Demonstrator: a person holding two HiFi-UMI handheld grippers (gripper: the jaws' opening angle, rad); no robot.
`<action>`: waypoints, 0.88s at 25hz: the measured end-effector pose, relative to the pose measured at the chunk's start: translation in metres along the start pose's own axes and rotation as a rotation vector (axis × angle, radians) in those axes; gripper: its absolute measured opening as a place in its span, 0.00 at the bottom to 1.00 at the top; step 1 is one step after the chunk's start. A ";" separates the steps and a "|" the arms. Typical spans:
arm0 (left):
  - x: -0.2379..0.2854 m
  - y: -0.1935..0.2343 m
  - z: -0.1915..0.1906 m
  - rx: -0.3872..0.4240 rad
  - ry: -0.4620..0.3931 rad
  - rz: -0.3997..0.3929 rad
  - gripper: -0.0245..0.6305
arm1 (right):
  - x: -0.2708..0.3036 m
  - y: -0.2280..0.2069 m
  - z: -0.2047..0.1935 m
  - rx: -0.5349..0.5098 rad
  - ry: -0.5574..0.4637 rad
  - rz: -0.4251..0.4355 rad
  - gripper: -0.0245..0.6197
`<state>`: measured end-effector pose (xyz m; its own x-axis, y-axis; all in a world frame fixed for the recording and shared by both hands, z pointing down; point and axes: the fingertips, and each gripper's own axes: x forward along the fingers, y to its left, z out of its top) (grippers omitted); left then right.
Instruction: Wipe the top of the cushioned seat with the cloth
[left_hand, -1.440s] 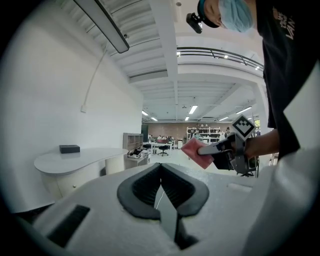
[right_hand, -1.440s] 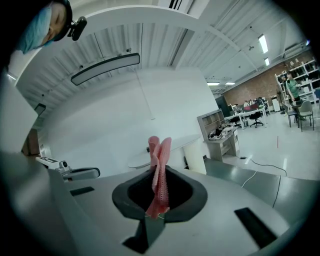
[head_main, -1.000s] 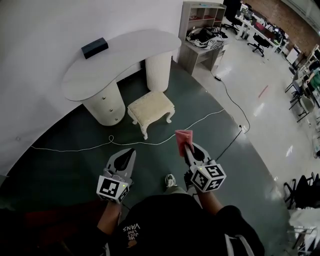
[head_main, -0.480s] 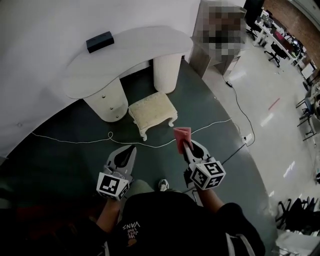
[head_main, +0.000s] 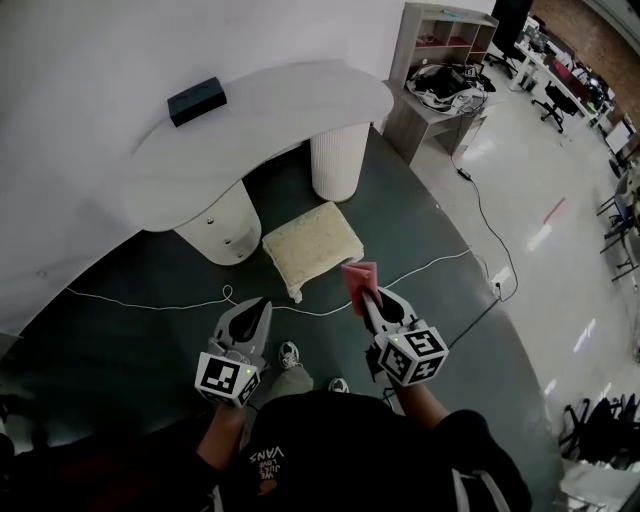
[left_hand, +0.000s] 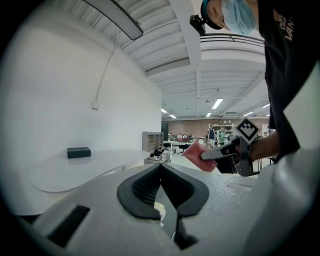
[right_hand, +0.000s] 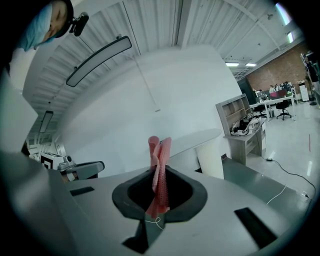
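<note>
Just by the white worktop (head_main: 270, 110), on the floor: cushioned seat (head_main: 312, 245), not yet touched. Approach step, seemingly. Left gripper (head_main: 258, 308) closed, empty; right gripper (head_main: 368, 292) clamped on pink cloth (head_main: 360, 275), clear of the seat. Next: lower cloth flat onto the top.

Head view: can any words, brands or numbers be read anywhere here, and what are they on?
"VANS": white print on the person's black shirt, upside down in the head view.
Smaller lines beside it: too small to read.
Cubes on the left gripper and right gripper: black-and-white square patterns, no letters.
Black box on the desk, pink cloth: no readable label.
</note>
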<state>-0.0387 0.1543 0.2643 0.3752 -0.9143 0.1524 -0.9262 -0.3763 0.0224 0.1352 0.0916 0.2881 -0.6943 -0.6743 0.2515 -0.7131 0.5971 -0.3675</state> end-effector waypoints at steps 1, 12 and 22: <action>0.006 0.008 0.003 0.003 -0.004 -0.012 0.06 | 0.008 0.000 0.004 -0.004 -0.005 -0.006 0.08; 0.056 0.094 0.016 0.066 -0.003 -0.144 0.06 | 0.088 0.006 0.031 0.030 -0.079 -0.103 0.08; 0.096 0.129 -0.001 0.006 0.044 -0.198 0.06 | 0.140 -0.004 0.035 -0.010 -0.040 -0.151 0.08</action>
<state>-0.1225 0.0178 0.2831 0.5480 -0.8149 0.1888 -0.8341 -0.5493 0.0505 0.0443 -0.0204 0.2937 -0.5748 -0.7733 0.2676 -0.8102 0.4919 -0.3188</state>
